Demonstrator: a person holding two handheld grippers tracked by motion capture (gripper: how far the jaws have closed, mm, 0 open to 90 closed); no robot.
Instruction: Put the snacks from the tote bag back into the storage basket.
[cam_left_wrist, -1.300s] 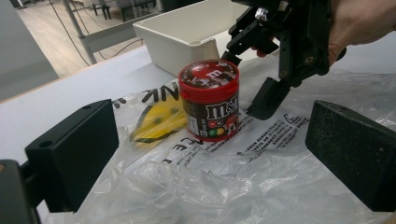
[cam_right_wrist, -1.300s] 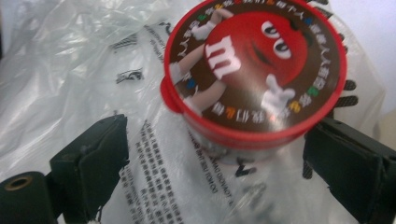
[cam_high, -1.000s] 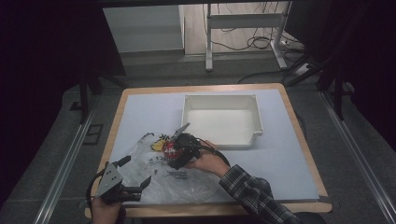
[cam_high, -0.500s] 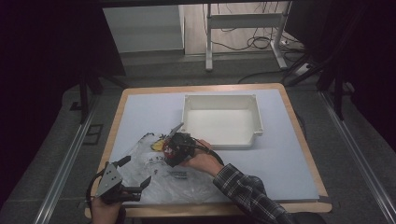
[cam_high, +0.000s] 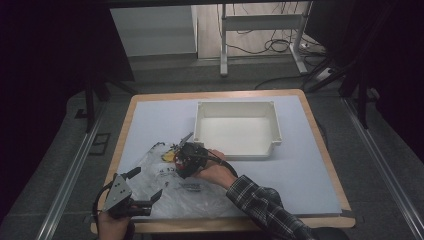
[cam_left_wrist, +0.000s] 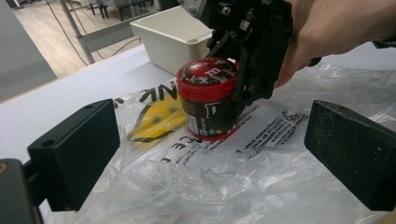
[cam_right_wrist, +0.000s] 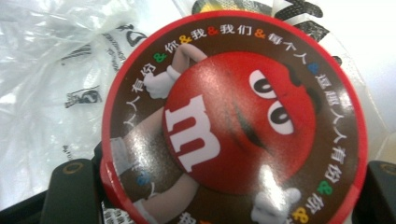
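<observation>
Left gripper view shows the right gripper (cam_left_wrist: 236, 100), its jaws just closed, pinching an upright candy tub (cam_left_wrist: 208, 98) standing on a plastic bag (cam_left_wrist: 261, 154); the left gripper (cam_high: 134, 196) waits nearby, jaws spread.

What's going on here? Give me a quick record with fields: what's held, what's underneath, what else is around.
held: red-lidded candy tub, upright
by: right gripper, whose fingers have just closed on the tub's sides
underneath: clear plastic bag, crumpled flat on the table
left gripper: fingers open, nothing between them, at the bag's near edge
nearby: white bin, nothing visible in it, beyond the tub
also: a yellow item beside the tub
</observation>
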